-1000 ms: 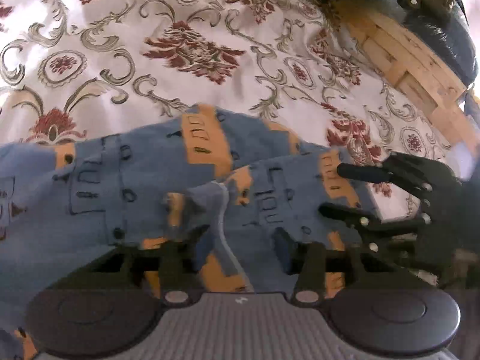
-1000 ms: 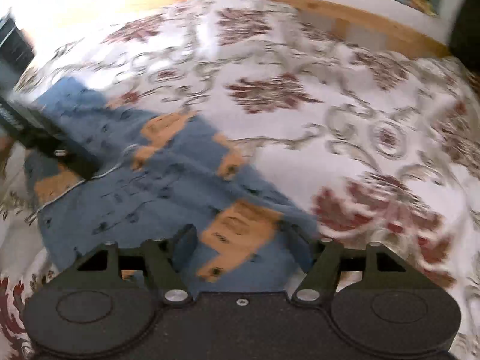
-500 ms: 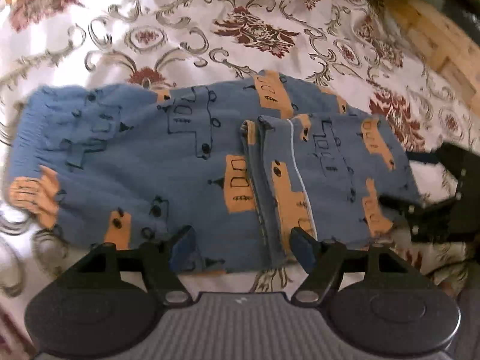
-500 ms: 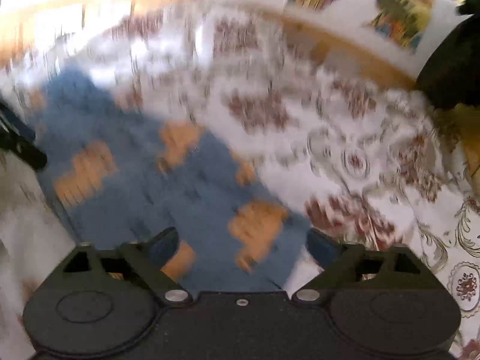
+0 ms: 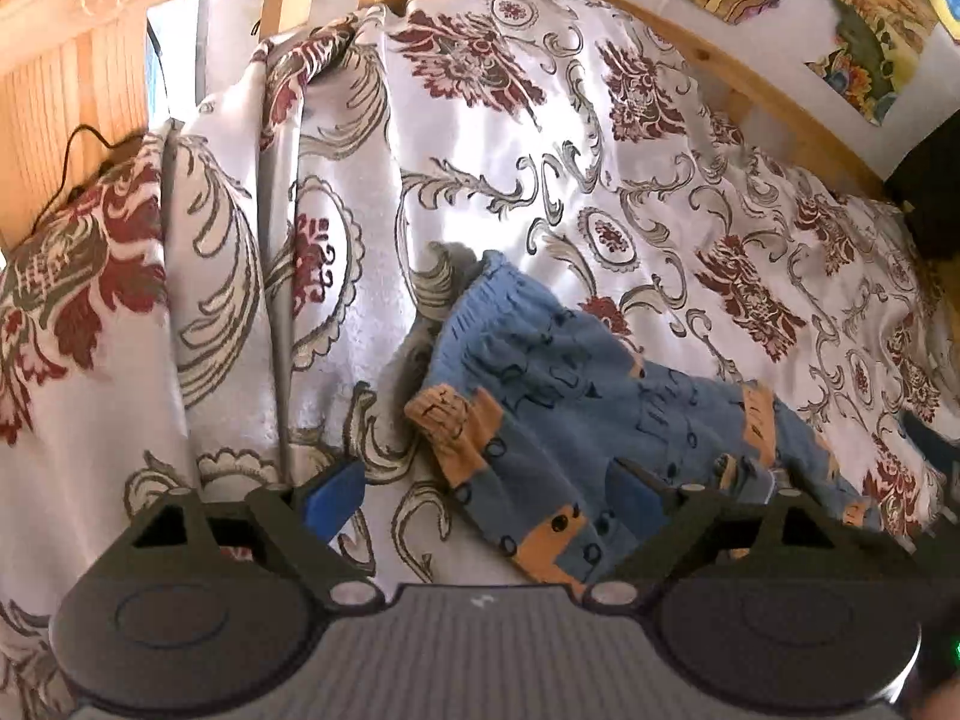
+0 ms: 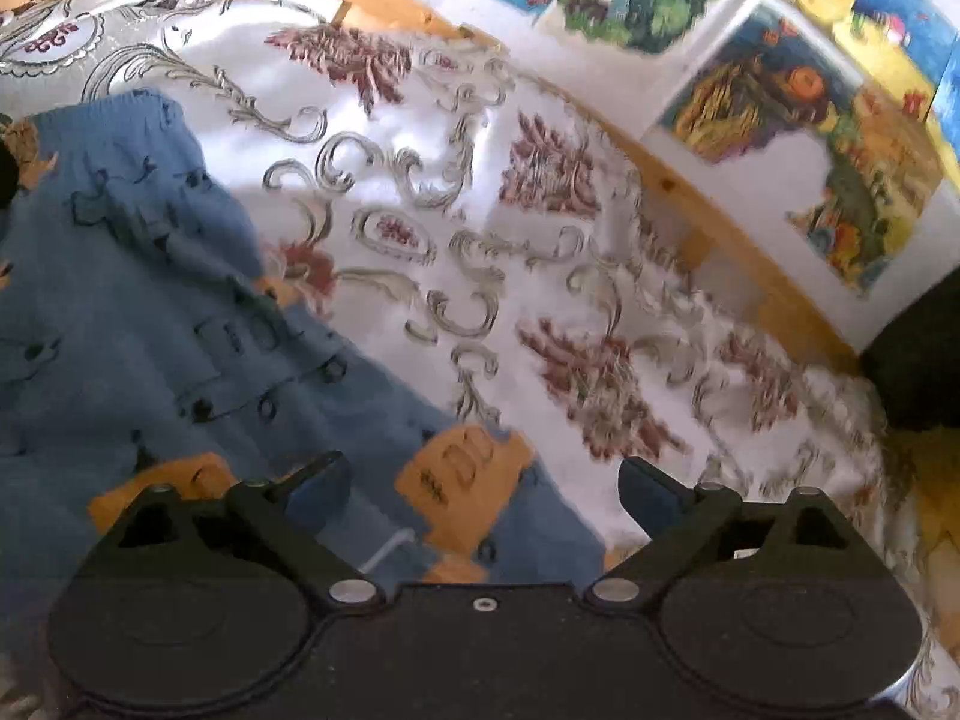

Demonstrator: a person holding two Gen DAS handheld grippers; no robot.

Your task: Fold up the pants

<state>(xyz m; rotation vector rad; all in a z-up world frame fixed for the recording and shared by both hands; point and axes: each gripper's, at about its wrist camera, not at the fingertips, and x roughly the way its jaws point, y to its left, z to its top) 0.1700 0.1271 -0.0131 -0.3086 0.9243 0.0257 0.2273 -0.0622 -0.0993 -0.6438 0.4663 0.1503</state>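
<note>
The blue pants (image 5: 576, 396) with orange patches and black drawn vehicles lie flat on the bedspread (image 5: 492, 138). In the left wrist view the gathered waistband end points up and left. My left gripper (image 5: 486, 492) hovers over the pants' near edge. Its jaws are opening and the blue pads (image 5: 333, 495) touch no cloth. In the right wrist view the pants (image 6: 150, 300) fill the left side. My right gripper (image 6: 480, 483) hangs over an orange patch (image 6: 462, 480), jaws wide and closing slightly, pressing on nothing.
The white bedspread with red flowers and grey scrolls is bunched into folds (image 5: 276, 240) at the left. A wooden bed frame (image 5: 60, 90) with a black cable (image 5: 90, 138) runs behind. Colourful posters (image 6: 810, 138) hang on the wall beyond the wooden rail (image 6: 690, 204).
My left gripper let go of the folded cloth, widened, rose and swung toward the waistband end. The right gripper also widened and drew away; it no longer shows in the left view.
</note>
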